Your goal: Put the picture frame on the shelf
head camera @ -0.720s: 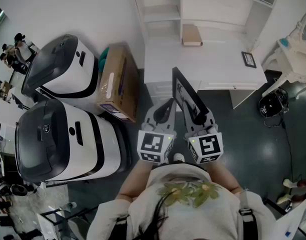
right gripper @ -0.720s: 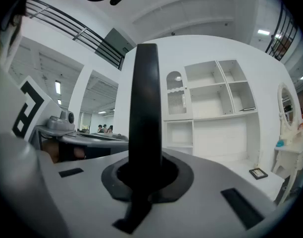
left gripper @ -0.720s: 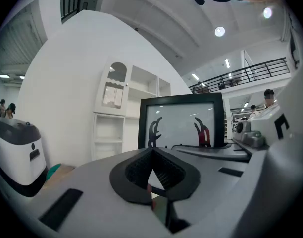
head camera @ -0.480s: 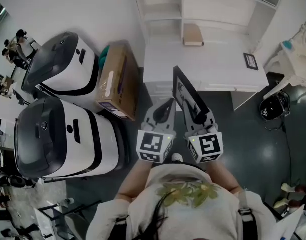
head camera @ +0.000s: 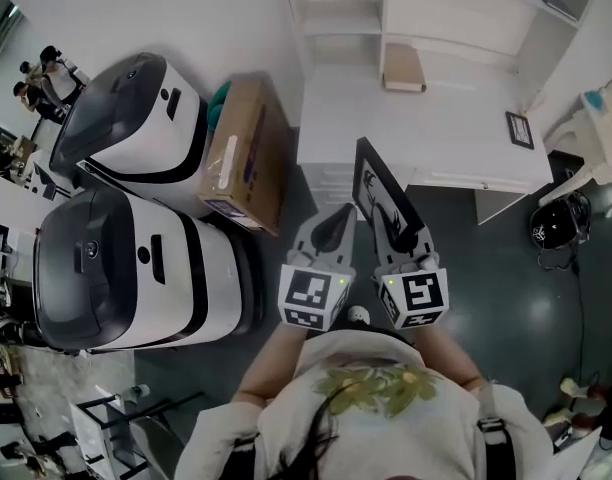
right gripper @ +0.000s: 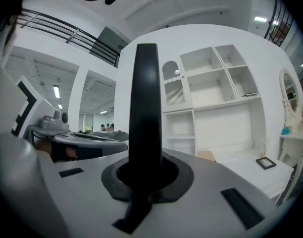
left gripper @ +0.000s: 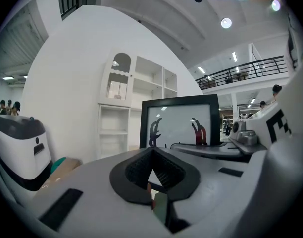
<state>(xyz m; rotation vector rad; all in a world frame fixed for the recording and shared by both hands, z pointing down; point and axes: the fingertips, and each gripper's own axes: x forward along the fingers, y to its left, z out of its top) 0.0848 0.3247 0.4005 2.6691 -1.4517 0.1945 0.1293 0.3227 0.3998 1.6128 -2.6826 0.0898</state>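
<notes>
My right gripper (head camera: 394, 230) is shut on the lower edge of a black picture frame (head camera: 379, 190), which stands upright and slants away from me. In the right gripper view the picture frame (right gripper: 145, 108) shows edge-on, rising from between the jaws. The left gripper (head camera: 338, 220) hangs beside it, shut and holding nothing. In the left gripper view the picture frame (left gripper: 180, 125) faces the camera, a white picture with dark figures. The white shelf unit (head camera: 426, 18) stands ahead, above a white desk top (head camera: 436, 138).
A small brown box (head camera: 404, 68) and a small black frame (head camera: 519, 129) lie on the desk. A cardboard box (head camera: 248, 153) leans left of the desk, beside two large white and black machines (head camera: 126, 268). A dark helmet-like object (head camera: 552, 226) lies on the floor at right.
The head view has shifted, so the shelf, desk and cardboard box sit a little further right. Both grippers and the frame keep the same pose in front of me.
</notes>
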